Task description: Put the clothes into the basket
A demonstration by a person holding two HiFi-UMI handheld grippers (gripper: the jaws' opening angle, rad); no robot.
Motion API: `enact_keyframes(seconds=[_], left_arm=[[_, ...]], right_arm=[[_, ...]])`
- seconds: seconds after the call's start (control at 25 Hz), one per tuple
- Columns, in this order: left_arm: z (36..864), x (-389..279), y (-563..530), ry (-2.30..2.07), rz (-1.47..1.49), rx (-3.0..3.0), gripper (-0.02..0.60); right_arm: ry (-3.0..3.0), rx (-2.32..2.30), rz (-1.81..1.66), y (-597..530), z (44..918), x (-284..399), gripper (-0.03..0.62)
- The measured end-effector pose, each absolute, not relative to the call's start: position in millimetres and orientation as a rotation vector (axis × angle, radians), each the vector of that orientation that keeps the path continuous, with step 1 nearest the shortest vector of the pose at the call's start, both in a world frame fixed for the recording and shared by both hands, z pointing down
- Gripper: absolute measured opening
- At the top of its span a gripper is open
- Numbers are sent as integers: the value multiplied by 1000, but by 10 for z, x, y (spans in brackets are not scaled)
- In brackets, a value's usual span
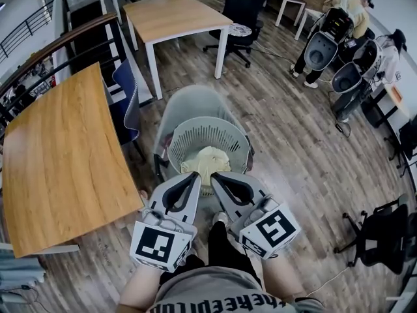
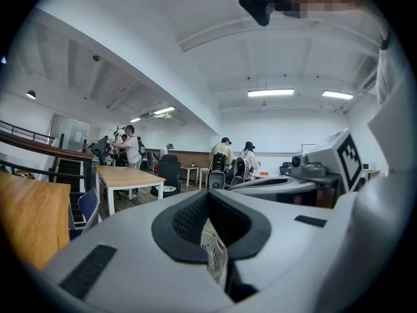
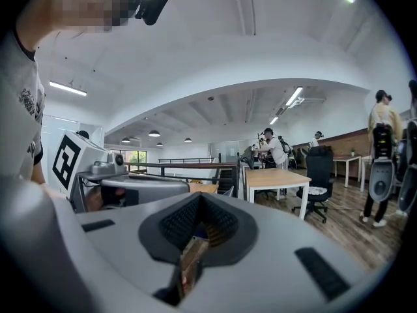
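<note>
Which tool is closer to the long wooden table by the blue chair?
Left. The left tool is next to a corner of the table; the right tool sits beyond it, on the side away from the table.

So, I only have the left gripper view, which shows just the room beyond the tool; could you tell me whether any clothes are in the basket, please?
Observer: Yes, the head view shows a pale yellow cloth lying inside the basket.
Operator: Thank you. Where does the basket stand?
Observer: On the wooden floor, to the right of the wooden table as the head view shows it.
Operator: And is the right tool holding anything?
Observer: No, the right tool is shut with nothing in it, its tip close to the basket's near rim.
</note>
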State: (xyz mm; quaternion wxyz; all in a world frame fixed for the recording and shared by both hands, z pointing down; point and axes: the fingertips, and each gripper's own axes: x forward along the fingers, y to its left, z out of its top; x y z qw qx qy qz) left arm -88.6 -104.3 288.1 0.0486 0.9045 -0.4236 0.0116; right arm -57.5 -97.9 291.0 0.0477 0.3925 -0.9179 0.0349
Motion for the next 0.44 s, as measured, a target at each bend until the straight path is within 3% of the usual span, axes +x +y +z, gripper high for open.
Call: enact_keyframes(seconds=[0.44], left_arm=[[2886, -963, -884, -1291, 52, 2768, 14]], right_arm=[[-2795, 1208, 104, -833, 2909, -658, 9]])
